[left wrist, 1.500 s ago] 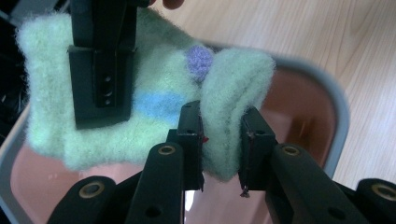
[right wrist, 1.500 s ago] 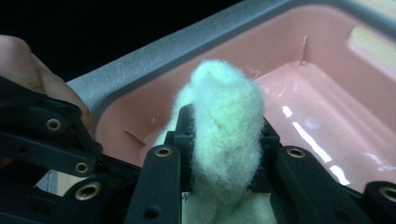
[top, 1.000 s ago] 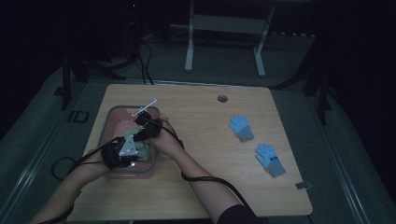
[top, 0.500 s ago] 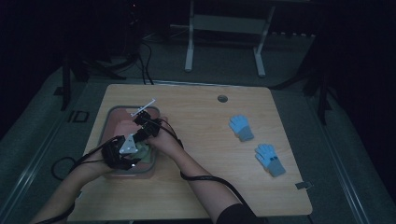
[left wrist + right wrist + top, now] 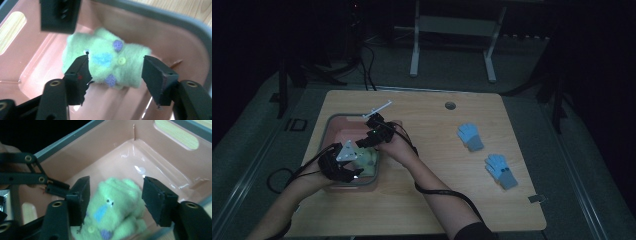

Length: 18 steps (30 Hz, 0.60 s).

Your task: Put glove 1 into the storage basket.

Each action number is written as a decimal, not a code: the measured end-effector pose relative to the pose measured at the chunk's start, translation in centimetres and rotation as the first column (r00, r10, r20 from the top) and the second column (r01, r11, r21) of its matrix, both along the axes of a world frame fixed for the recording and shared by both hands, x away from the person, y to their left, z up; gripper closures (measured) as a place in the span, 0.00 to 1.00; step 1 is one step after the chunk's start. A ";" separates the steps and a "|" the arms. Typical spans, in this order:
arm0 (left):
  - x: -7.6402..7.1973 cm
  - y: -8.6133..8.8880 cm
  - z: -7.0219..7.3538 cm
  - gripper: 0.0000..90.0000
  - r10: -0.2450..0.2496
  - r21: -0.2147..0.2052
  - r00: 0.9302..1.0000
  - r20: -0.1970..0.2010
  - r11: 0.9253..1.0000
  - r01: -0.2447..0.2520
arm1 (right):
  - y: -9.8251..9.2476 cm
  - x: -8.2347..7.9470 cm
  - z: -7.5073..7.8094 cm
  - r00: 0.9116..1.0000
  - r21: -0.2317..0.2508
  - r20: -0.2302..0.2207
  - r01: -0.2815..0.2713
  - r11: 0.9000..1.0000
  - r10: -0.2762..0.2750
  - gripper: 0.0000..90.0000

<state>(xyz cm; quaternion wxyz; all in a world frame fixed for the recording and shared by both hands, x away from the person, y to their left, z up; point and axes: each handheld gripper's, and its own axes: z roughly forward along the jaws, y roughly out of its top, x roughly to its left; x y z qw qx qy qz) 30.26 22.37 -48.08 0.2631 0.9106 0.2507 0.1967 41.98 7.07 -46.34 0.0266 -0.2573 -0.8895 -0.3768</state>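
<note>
- Pale green fleece with blue and purple patches and a small yellow button: a folded pair of gloves (image 5: 107,63), lying on the floor of a pink plastic bin (image 5: 332,131) with a grey rim.
- In the high view, the bin sits on the left part of the wooden table (image 5: 427,200), and the green bundle (image 5: 368,157) lies near the bin's right wall.
- The left gripper (image 5: 116,68) hangs over the bundle with its jaws standing apart, one to each side; they have just been opening, and the pads do not press on the fleece.
- The right gripper (image 5: 116,191) looks down on the same bundle (image 5: 115,205) from the other side. Its jaws are also spread and have just been opening, with the fleece below and between them but not pinched.
- In the high view the left gripper (image 5: 343,165) is at the bin's near edge and the right gripper (image 5: 374,134) at its right wall, the two close together over the bundle.
- The black linkage of the left gripper shows at the left of the right gripper view, just beside the right one's jaw.
- Well apart, on the right half of the table, lie two light blue gloves: one (image 5: 469,136) farther from the person, the other (image 5: 500,170) nearer the table's right edge.
- A round grommet hole (image 5: 450,105) sits near the table's far edge.
</note>
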 end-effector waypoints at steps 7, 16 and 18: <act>-0.2 -0.9 0.8 0.43 0.020 -0.020 1.000 -0.005 1.000 -0.021 | -2.0 -0.9 0.4 0.999 0.012 0.001 -0.033 0.999 0.033 0.37; -0.8 -3.2 1.9 0.43 -0.012 -0.064 1.000 0.009 0.998 0.013 | -5.2 -1.6 0.4 0.998 0.035 -0.003 -0.055 0.998 0.055 0.27; -0.8 -3.8 2.1 0.43 -0.021 -0.067 1.000 0.011 0.997 0.021 | -6.0 -1.6 0.5 0.999 0.039 -0.002 -0.051 0.998 0.051 0.26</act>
